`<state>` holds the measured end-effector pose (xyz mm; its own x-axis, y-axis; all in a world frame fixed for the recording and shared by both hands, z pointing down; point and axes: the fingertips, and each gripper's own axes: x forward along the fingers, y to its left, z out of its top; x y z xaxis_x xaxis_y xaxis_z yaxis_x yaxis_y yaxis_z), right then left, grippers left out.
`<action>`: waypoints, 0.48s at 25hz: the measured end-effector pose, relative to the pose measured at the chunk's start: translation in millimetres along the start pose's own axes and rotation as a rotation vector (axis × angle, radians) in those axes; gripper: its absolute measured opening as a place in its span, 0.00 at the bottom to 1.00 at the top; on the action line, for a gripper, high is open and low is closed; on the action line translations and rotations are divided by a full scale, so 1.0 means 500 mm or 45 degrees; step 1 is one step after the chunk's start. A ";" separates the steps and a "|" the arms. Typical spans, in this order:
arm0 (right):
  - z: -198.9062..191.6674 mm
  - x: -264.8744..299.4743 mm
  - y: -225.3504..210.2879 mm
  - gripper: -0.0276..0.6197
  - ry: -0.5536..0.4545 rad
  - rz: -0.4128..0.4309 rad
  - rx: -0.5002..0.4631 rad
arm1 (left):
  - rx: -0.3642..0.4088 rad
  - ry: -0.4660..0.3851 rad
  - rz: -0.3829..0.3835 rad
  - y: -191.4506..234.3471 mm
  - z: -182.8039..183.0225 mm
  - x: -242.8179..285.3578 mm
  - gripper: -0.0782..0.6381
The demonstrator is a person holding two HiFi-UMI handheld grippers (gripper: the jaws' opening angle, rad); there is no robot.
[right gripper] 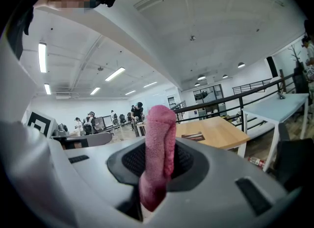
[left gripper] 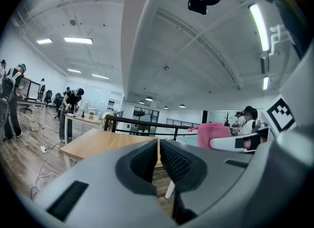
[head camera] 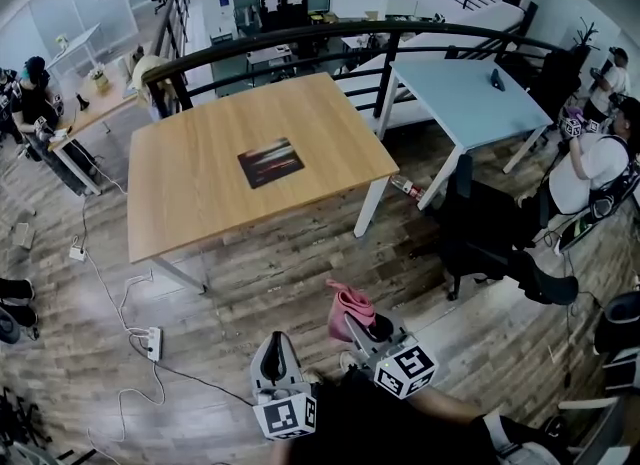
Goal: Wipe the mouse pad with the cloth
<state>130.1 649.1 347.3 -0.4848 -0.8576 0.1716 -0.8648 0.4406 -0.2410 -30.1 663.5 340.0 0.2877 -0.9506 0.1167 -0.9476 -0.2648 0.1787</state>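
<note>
Overhead, an open-plan room holds a wooden bench (head camera: pixel 200 183), with both grippers low in the frame.

A dark rectangular mouse pad (head camera: pixel 270 162) lies flat near the middle of the wooden bench, left of centre in the head view. A pale blue bench (head camera: pixel 470 103) stands at upper right, with a black railing (head camera: pixel 388 71) curving behind both. A black chair (head camera: pixel 480 243) sits at right on the plank floor (head camera: pixel 250 293), and a power strip (head camera: pixel 153 343) with cables lies at lower left. At bottom centre, well apart from the pad, the right gripper (right gripper: pixel 157 148) has its fingers clamped on a folded pink cloth (right gripper: pixel 159 124) standing up between them. The left gripper (left gripper: pixel 159 146) has its fingers pressed together on nothing.
</note>
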 end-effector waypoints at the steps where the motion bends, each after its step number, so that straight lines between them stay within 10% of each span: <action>1: -0.002 0.001 0.005 0.18 0.001 -0.007 -0.001 | -0.004 0.002 -0.006 0.004 -0.001 -0.002 0.15; 12: -0.032 0.032 0.048 0.18 0.009 -0.075 0.016 | -0.021 0.019 -0.063 0.059 -0.013 -0.007 0.16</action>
<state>99.4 650.0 359.5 -0.4343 -0.8799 0.1927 -0.8901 0.3863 -0.2420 -58.2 660.0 351.3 0.3365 -0.9337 0.1221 -0.9297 -0.3088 0.2006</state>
